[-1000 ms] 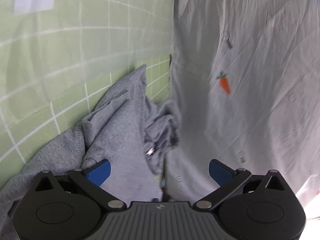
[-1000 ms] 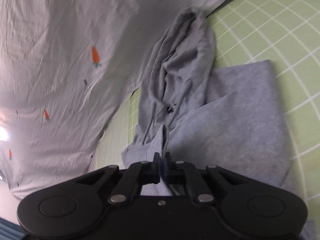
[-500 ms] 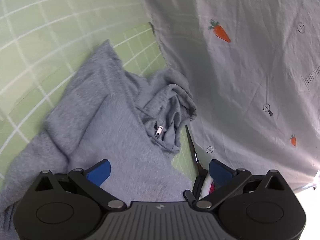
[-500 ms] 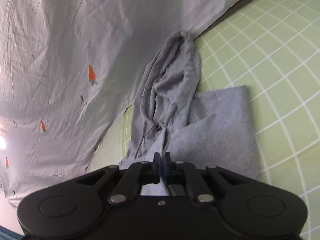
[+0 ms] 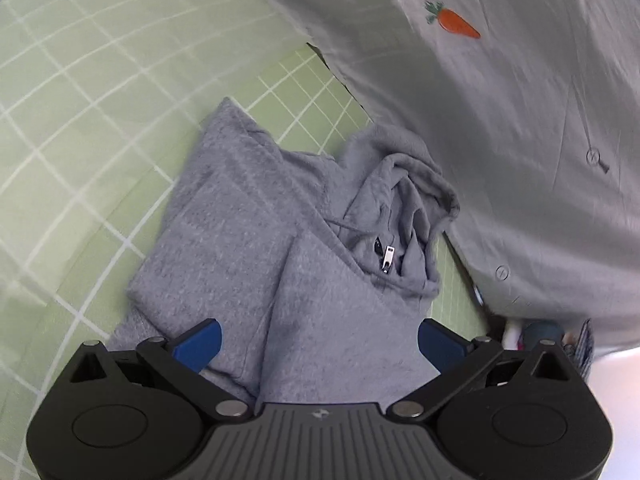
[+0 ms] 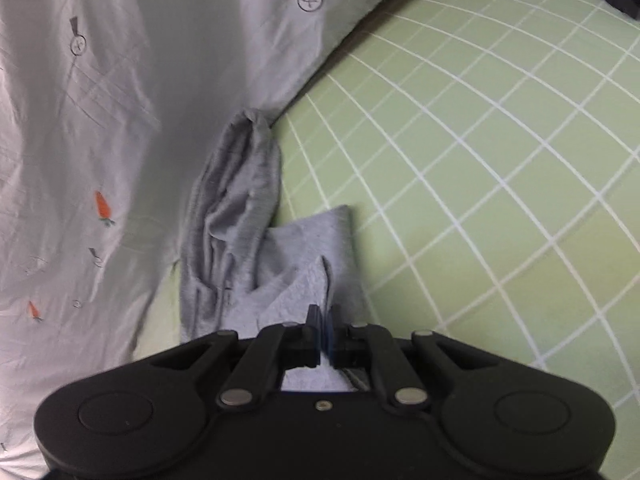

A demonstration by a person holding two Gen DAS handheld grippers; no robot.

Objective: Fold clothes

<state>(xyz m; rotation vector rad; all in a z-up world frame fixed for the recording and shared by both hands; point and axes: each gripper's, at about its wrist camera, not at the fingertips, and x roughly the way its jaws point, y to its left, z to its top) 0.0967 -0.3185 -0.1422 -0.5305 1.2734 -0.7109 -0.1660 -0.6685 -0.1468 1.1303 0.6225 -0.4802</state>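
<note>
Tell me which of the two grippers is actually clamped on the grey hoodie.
The right gripper: its jaws are pinched shut on a fold of the grey hoodie. The left gripper stands wide open above the cloth, holding nothing.

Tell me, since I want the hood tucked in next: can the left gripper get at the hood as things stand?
Probably yes. The left gripper is open and empty over the grey hoodie, and the hood lies uncovered ahead of it, beside the carrot-print sheet.

A green mat point(image 6: 480, 168) with a white grid is seen lower right of the right wrist frame, bordered upper left by a wrinkled grey sheet point(image 5: 520, 140) printed with small orange carrots point(image 5: 456, 24).
</note>
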